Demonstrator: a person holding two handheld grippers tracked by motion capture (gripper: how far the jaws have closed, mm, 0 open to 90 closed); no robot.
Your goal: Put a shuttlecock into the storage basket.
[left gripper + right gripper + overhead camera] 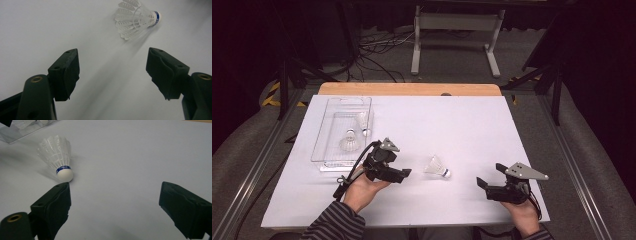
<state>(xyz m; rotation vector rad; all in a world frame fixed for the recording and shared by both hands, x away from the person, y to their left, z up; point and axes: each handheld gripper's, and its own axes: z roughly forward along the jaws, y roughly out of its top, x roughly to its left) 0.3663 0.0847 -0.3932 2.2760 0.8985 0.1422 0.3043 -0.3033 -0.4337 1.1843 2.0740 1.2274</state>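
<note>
High view: a shuttlecock (437, 166) is seen lying on the white tabletop (452, 125) between the left gripper (404, 174) and right gripper (482, 182), touched by neither; a clear tray (324, 131) is seen at left | Left gripper view: fingers (65, 72) are held apart, nothing between, shuttlecock (136, 18) ahead | Right gripper view: fingers (53, 205) are held apart, shuttlecock (57, 157) just beyond the left one.

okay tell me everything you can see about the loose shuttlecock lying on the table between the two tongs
The shuttlecock is white, with a feather-like skirt fanning out from a rounded white cork tip ringed by a blue band with small lettering. It looks light and intact. It lies tipped over on the white table, the skirt pointing toward the left tongs and the tip toward the right tongs. Only the table touches it; both tongs are open and apart from it.
</note>
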